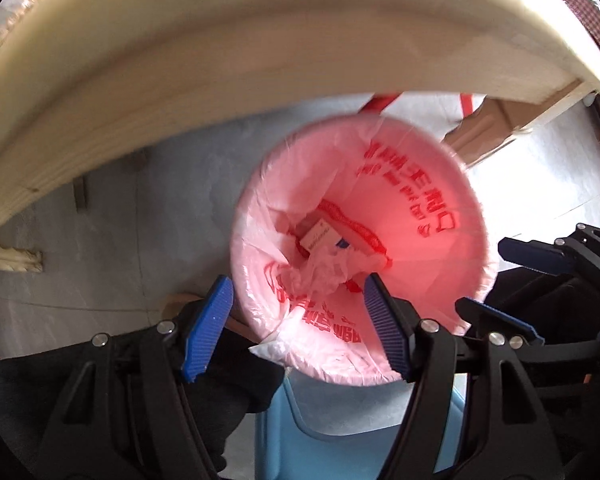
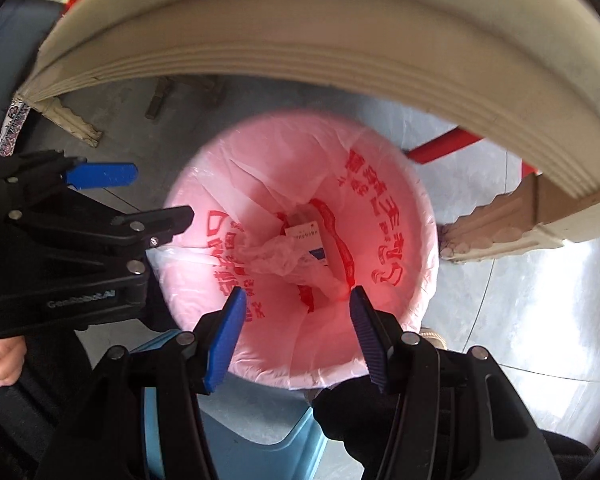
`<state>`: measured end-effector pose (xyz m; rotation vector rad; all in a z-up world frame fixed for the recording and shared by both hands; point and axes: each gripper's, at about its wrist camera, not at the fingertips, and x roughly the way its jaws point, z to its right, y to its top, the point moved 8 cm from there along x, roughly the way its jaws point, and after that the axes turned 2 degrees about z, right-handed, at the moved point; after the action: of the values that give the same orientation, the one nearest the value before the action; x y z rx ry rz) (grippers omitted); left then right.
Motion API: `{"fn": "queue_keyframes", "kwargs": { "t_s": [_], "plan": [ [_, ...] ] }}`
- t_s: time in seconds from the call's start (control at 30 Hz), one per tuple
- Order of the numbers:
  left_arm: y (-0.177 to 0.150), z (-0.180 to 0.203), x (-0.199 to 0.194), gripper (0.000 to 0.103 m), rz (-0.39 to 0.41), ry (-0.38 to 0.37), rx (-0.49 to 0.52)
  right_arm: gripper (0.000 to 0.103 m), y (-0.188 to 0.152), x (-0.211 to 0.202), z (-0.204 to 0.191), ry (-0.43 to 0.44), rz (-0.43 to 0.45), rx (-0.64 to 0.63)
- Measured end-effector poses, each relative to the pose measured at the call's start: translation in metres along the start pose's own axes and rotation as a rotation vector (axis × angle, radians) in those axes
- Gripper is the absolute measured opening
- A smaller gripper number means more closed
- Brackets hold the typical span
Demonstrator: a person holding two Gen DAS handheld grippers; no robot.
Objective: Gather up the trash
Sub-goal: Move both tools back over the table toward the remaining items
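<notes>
A trash bin (image 1: 432, 152) (image 2: 260, 148) lined with a pink bag with red print stands on the floor below both grippers. At its bottom lie a small white carton (image 1: 320, 236) (image 2: 304, 234) and a crumpled clear plastic wrap (image 1: 324, 268) (image 2: 276, 256). My left gripper (image 1: 296, 282) (image 2: 162, 194) points down over the near rim, open, with nothing between its blue pads. My right gripper (image 2: 298, 292) (image 1: 480, 274) hangs beside it over the bin, also open and without a load.
A cream table edge (image 1: 260, 40) (image 2: 340, 20) arches overhead, with a carved leg (image 2: 488, 224) by the bin. A light blue stool (image 1: 320, 440) (image 2: 260, 440) sits under the grippers. Cardboard (image 1: 488, 120) and a red frame (image 2: 440, 148) stand behind the bin. Grey tile floor surrounds it.
</notes>
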<state>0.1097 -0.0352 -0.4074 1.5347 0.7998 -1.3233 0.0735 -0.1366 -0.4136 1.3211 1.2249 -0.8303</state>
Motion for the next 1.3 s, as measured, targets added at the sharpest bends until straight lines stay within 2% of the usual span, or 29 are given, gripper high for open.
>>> {"fn": "queue_keyframes", "kwargs": {
  "t_s": [0.23, 0.37, 0.5, 0.67, 0.8, 0.93, 1.03, 1.1, 1.2, 1.3],
  "plan": [
    [0.000, -0.015, -0.048, 0.067, 0.067, 0.044, -0.002, 0.053, 0.009, -0.050, -0.010, -0.010, 0.099, -0.024],
    [0.007, -0.022, -0.084, 0.067, 0.121, 0.044, -0.022, 0.053, 0.021, -0.091, -0.019, -0.008, 0.189, -0.044],
    [0.018, -0.034, -0.132, 0.067, 0.177, 0.009, -0.070, 0.053, 0.036, -0.130, -0.026, 0.001, 0.269, -0.061],
    [0.048, -0.053, -0.185, 0.068, 0.204, -0.041, -0.170, 0.053, 0.067, -0.183, -0.032, 0.004, 0.361, -0.104],
    [0.083, -0.067, -0.217, 0.069, 0.220, -0.013, -0.195, 0.053, 0.095, -0.220, -0.036, -0.012, 0.423, -0.147],
    [0.115, -0.077, -0.230, 0.070, 0.191, -0.021, -0.260, 0.054, 0.119, -0.246, -0.031, -0.013, 0.453, -0.165],
    [0.137, -0.083, -0.236, 0.071, 0.184, 0.001, -0.270, 0.054, 0.137, -0.255, -0.027, -0.010, 0.461, -0.167],
    [0.151, -0.085, -0.235, 0.071, 0.163, 0.003, -0.289, 0.054, 0.146, -0.258, -0.026, -0.009, 0.462, -0.169],
    [0.170, -0.085, -0.227, 0.071, 0.116, -0.038, -0.327, 0.054, 0.159, -0.257, -0.023, -0.011, 0.460, -0.171],
    [0.186, -0.090, -0.216, 0.071, 0.091, -0.026, -0.352, 0.054, 0.169, -0.248, -0.019, -0.003, 0.443, -0.172]
  ]
}}
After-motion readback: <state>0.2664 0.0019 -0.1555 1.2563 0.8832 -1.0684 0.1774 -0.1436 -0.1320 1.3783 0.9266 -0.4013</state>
